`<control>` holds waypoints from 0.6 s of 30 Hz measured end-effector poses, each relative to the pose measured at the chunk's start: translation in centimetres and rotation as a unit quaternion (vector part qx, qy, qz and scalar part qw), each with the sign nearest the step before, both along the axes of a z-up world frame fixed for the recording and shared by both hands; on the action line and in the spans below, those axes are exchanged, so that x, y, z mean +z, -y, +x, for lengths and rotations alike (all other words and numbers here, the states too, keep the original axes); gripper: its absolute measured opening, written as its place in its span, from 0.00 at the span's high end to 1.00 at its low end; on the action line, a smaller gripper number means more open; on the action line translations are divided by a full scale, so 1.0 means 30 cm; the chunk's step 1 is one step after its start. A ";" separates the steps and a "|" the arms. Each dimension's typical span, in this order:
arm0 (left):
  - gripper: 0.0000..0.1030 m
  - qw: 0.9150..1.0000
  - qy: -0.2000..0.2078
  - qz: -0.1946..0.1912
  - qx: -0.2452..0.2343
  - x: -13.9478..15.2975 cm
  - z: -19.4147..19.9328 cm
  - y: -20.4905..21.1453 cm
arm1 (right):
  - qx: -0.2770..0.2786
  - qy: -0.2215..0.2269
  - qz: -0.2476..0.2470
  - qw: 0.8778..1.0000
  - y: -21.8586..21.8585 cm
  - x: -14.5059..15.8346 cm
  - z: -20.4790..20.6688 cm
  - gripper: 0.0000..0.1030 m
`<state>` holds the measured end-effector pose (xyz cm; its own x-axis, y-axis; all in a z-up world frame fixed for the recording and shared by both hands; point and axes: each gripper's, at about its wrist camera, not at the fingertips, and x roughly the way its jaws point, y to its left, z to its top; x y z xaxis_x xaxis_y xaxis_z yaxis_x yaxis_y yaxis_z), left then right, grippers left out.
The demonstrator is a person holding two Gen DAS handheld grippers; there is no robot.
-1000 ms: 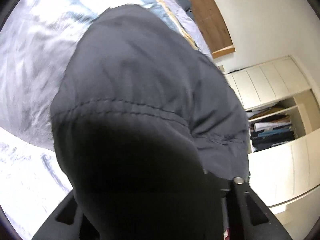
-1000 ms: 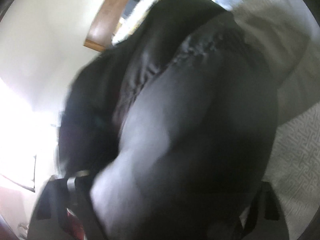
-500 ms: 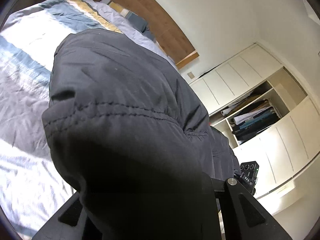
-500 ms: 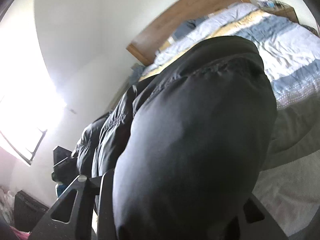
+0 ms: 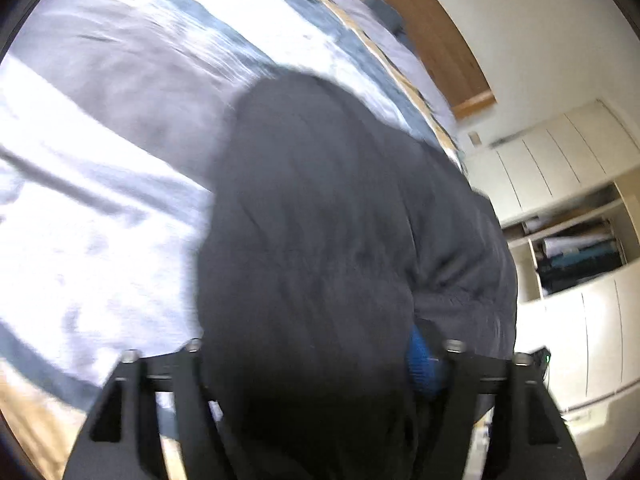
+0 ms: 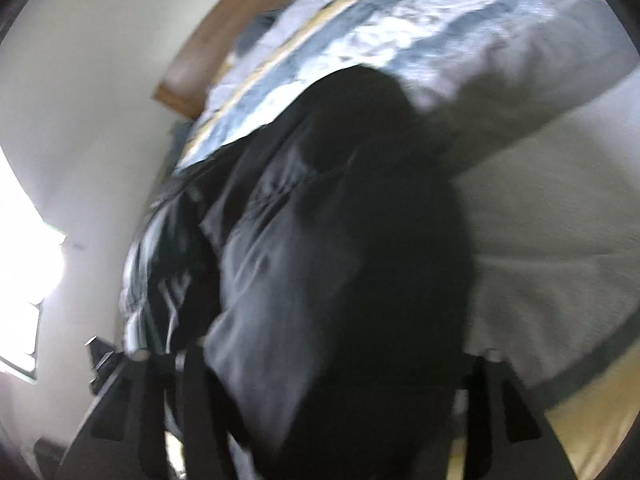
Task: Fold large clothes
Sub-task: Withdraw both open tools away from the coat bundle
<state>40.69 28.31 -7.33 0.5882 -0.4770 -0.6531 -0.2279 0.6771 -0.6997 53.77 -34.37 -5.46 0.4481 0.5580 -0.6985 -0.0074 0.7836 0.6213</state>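
A large dark padded jacket (image 5: 320,200) lies bunched on the striped bed cover (image 5: 120,80) and fills the middle of both views. My left gripper (image 5: 322,350) has its jaws spread wide and opening, with the jacket's near fold lying loosely between the fingers (image 5: 192,360). A small blue patch (image 5: 422,364) shows beside its right finger. In the right wrist view the same jacket (image 6: 320,220) runs between the fingers (image 6: 188,364) of my right gripper (image 6: 332,356), whose jaws are also wide and opening. Both views are blurred by motion.
The bed (image 6: 400,32) has a wooden headboard (image 5: 432,32) at its far end. White wardrobe doors (image 5: 560,160) and an open shelf of folded clothes (image 5: 580,256) stand to the right. A bright window (image 6: 24,280) is at the left.
Both grippers' jaws have gone from closed tight on the jacket to spread wide. Both cameras have shifted, and the jacket now sits lower against the bed.
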 end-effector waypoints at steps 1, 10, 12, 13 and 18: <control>0.20 1.000 0.005 -0.002 0.014 0.020 -0.023 -0.034 | -0.006 -0.001 -0.011 1.000 0.023 0.000 -0.021 0.39; 0.16 0.992 0.017 0.057 0.110 0.215 -0.369 -0.316 | -0.025 0.002 -0.016 1.000 0.073 0.078 -0.243 0.38; 0.16 0.991 0.022 0.068 0.116 0.241 -0.444 -0.333 | -0.034 0.003 -0.012 0.999 0.097 0.110 -0.265 0.30; 0.16 0.990 0.025 0.069 0.119 0.232 -0.488 -0.345 | -0.044 0.007 -0.016 0.999 0.119 0.123 -0.263 0.29; 0.15 0.989 0.037 0.066 0.127 0.249 -0.587 -0.278 | -0.092 0.028 0.025 0.995 0.247 0.193 -0.367 0.28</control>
<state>23.10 36.65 0.16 0.7260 -0.2216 -0.6510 -0.3537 0.6915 -0.6298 42.75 -41.79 0.32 0.5830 0.4964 -0.6432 0.0980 0.7429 0.6622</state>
